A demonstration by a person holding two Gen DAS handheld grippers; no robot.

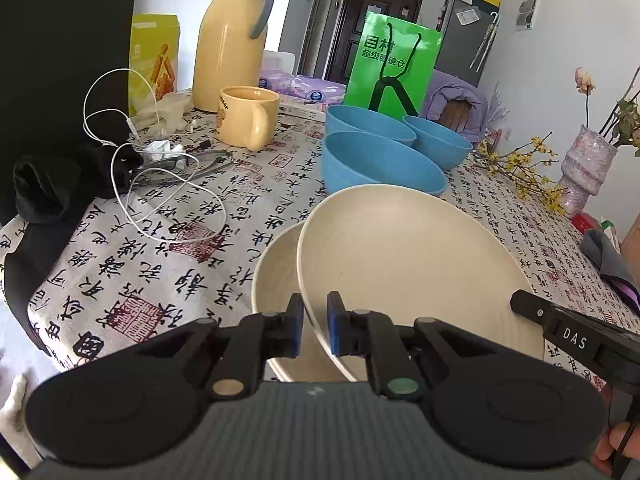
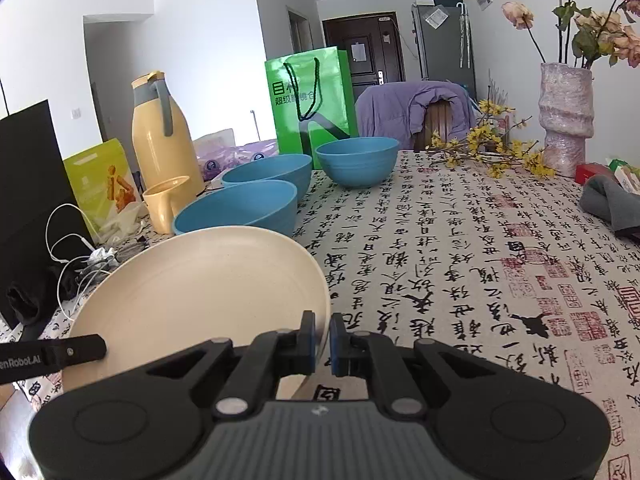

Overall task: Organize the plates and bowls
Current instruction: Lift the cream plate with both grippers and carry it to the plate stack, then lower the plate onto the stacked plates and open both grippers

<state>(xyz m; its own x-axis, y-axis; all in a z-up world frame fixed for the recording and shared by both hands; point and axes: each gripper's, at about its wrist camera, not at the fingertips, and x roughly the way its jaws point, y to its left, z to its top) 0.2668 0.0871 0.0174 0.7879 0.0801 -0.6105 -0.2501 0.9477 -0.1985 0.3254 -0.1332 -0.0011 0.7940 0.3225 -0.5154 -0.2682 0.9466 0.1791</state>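
Observation:
A cream plate (image 1: 408,264) is held tilted above a second cream plate (image 1: 276,280) that lies on the tablecloth. My left gripper (image 1: 315,330) is shut on the near left rim of the upper plate. My right gripper (image 2: 322,342) is shut on the right rim of the same plate (image 2: 200,292); its finger shows in the left wrist view (image 1: 560,320). Three blue bowls stand behind: a near one (image 1: 380,164), one at back left (image 1: 368,122), one at back right (image 1: 438,140). In the right wrist view they are near (image 2: 240,208), middle (image 2: 272,172) and far (image 2: 356,160).
A yellow mug (image 1: 248,120), a yellow thermos (image 1: 232,36), white cables (image 1: 160,184) and glasses lie left. A green bag (image 1: 394,64) stands behind the bowls. A vase (image 2: 566,116) with yellow twigs and a grey cloth (image 2: 612,204) are right.

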